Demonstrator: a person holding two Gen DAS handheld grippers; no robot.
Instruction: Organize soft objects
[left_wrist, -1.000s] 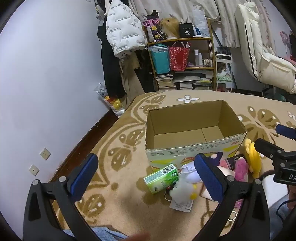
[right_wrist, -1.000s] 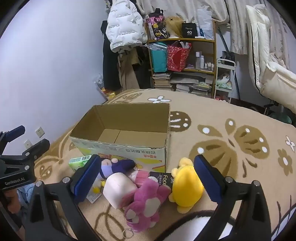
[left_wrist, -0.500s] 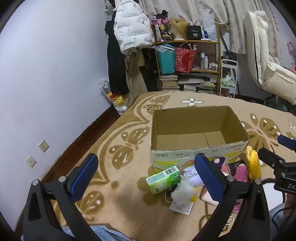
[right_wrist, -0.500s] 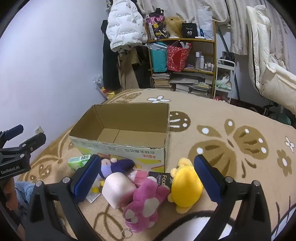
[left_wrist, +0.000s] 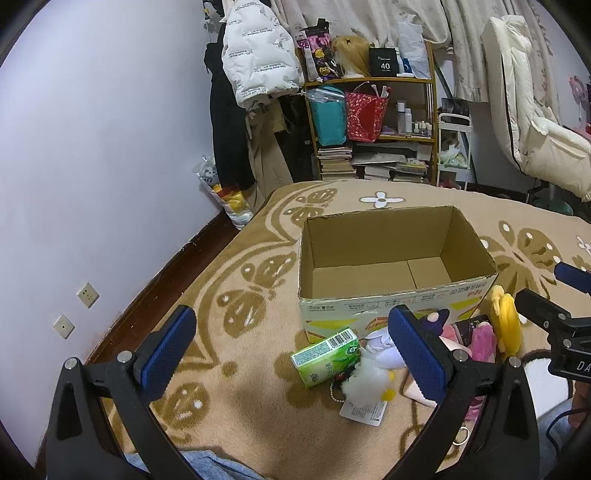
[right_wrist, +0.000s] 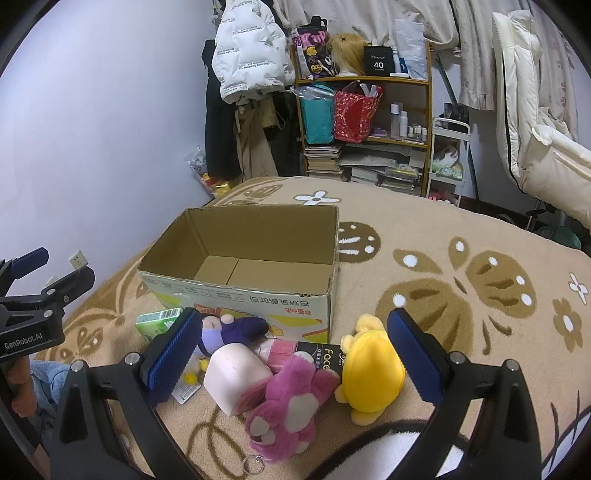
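An empty open cardboard box (left_wrist: 391, 306) (right_wrist: 251, 306) stands on the patterned rug. In front of it lie a yellow plush (right_wrist: 371, 363) (left_wrist: 506, 325), a pink plush bear (right_wrist: 291, 398), a pale pink soft block (right_wrist: 236, 374), a purple plush (right_wrist: 231, 330), a white fluffy toy (left_wrist: 365, 380) and a green tissue pack (left_wrist: 327, 356) (right_wrist: 157, 323). My left gripper (left_wrist: 291, 354) is open and empty, above the rug left of the pile. My right gripper (right_wrist: 291, 354) is open and empty, above the plush pile.
A black "Face" packet (right_wrist: 325, 360) lies among the toys. A cluttered shelf (left_wrist: 373, 122) with bags and books stands behind the rug, a coat rack (left_wrist: 255, 74) to its left, a white chair (left_wrist: 532, 122) at right. The wall (left_wrist: 92, 166) runs along the left.
The left gripper has lifted and pulled back a little, so the box and shelf sit lower in its view. The right gripper has barely moved. Both stay open.
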